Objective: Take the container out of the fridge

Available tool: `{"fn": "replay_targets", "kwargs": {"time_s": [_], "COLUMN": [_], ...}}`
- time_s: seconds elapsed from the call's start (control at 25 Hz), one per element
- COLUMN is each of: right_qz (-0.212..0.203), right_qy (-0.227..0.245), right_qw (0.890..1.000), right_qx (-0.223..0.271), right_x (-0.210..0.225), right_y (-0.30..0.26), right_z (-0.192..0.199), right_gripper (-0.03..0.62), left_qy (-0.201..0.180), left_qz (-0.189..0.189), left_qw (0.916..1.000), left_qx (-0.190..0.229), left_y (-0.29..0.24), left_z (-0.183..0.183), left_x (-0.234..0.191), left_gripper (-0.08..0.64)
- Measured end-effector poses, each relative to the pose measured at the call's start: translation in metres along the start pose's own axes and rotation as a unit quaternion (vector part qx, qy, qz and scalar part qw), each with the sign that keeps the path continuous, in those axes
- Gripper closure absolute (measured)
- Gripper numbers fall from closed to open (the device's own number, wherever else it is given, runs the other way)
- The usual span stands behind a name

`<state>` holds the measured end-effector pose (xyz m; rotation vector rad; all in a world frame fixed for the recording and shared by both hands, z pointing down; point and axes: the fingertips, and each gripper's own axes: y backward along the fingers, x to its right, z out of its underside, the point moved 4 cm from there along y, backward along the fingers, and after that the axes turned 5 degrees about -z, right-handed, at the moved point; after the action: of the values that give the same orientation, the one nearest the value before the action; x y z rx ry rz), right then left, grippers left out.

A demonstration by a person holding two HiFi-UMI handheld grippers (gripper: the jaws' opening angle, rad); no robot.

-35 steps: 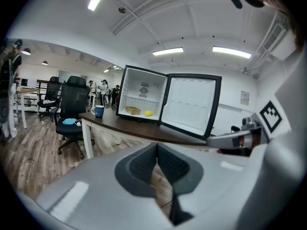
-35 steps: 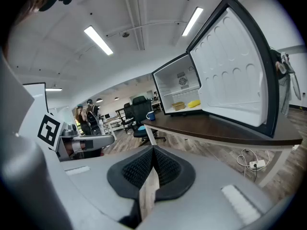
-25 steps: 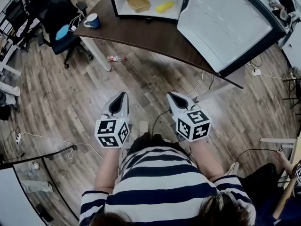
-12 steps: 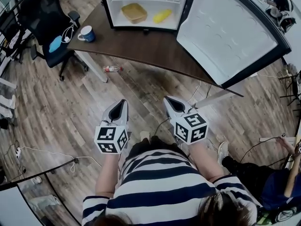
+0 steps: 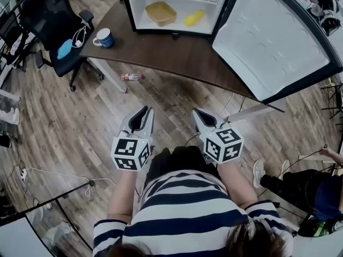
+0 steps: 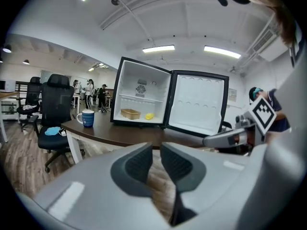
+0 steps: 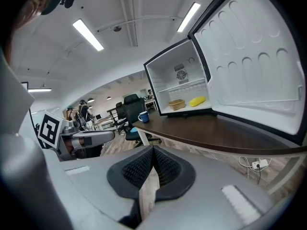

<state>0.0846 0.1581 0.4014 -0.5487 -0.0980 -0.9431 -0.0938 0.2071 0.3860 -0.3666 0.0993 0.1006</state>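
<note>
The tan container (image 5: 161,13) sits on the floor of the open mini fridge (image 5: 179,32), left of a yellow object (image 5: 194,17). The left gripper view shows the same container (image 6: 130,113), and so does the right gripper view (image 7: 177,104). Both grippers are held low in front of the person, well short of the desk. My left gripper (image 5: 146,110) (image 6: 157,147) has its jaws drawn together to a thin slit, with nothing between them. My right gripper (image 5: 197,112) (image 7: 153,150) is shut and empty, its tips touching.
The fridge stands on a dark wooden desk (image 5: 177,55), and its white door (image 5: 273,42) is swung open to the right. A blue mug (image 5: 104,37) sits at the desk's left end beside a black office chair (image 5: 53,15). A bottle (image 5: 130,77) lies on the floor.
The view has shifted slightly and the fridge sits a little more to the right. Both grippers keep their pose in front of the person.
</note>
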Motion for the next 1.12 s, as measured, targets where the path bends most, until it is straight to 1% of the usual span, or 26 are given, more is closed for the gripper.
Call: {"fn": "replay_targets", "kwargs": {"time_s": [0.28, 0.48, 0.8, 0.96, 1.12], "right_qz": [-0.014, -0.026, -0.041, -0.046, -0.048], "right_qy": [0.006, 0.009, 0.017, 0.017, 0.014], "right_qw": [1.0, 0.999, 0.999, 0.999, 0.998], "right_qx": [-0.016, -0.017, -0.024, -0.025, -0.024], "right_x": [0.015, 0.025, 0.072, 0.099, 0.121], "right_y": [-0.031, -0.047, -0.081, -0.097, -0.108], "right_z": [-0.013, -0.027, -0.057, -0.071, -0.081], "right_gripper": [0.6, 0.6, 0.6, 0.6, 0.6], "left_qy": [-0.003, -0.006, -0.019, -0.037, -0.084], "left_qz": [0.005, 0.003, -0.003, -0.005, -0.016], "left_qw": [0.9999, 0.9999, 0.9995, 0.9989, 0.9955], "left_qx": [-0.011, -0.009, -0.024, -0.029, -0.04], "left_y": [-0.035, -0.049, -0.109, -0.15, -0.187], "left_z": [-0.006, -0.017, -0.037, -0.051, -0.07], "left_x": [-0.008, -0.012, -0.016, -0.016, -0.018], "left_gripper": [0.56, 0.56, 0.56, 0.56, 0.56]}}
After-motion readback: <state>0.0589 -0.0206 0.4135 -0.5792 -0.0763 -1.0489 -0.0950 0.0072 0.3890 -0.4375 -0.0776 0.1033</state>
